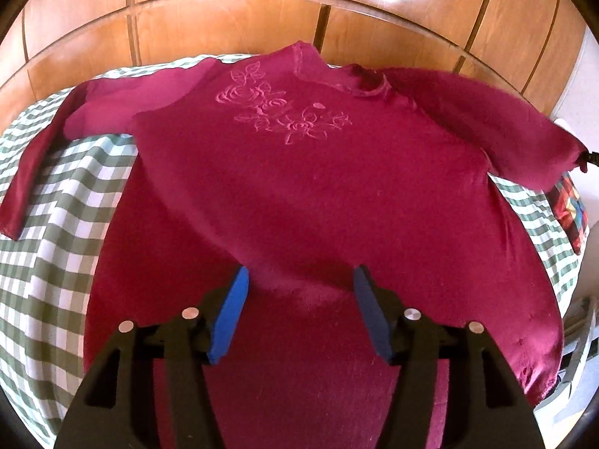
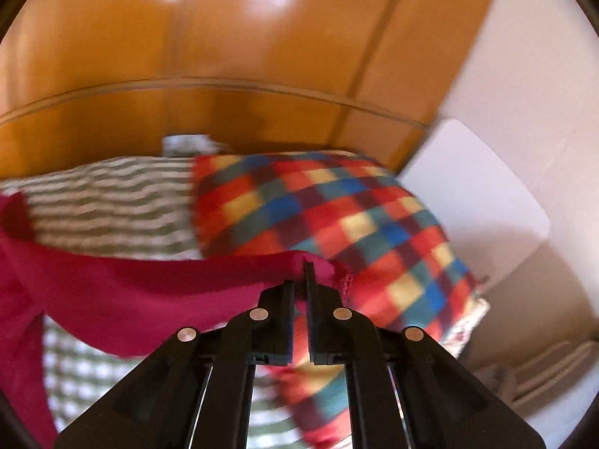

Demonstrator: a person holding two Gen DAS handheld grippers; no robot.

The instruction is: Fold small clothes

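A crimson long-sleeved top (image 1: 299, 187) with an embroidered rose pattern lies spread face up on a green-and-white checked cloth (image 1: 56, 262). My left gripper (image 1: 299, 280) hovers over its lower hem, its blue pads (image 1: 232, 314) apart and nothing between them. The top's right sleeve (image 1: 524, 142) is lifted off the cloth toward the right edge of the left wrist view. In the right wrist view my right gripper (image 2: 301, 265) is shut on the cuff of that sleeve (image 2: 149, 292), which hangs stretched out to the left. The left sleeve (image 1: 33, 172) trails down the cloth's left side.
A multicoloured checked cushion (image 2: 337, 224) lies on the checked cloth (image 2: 112, 202) just beyond the right gripper. Wooden wardrobe panels (image 1: 224, 26) stand behind. A white board (image 2: 479, 205) and a pale wall are at the right.
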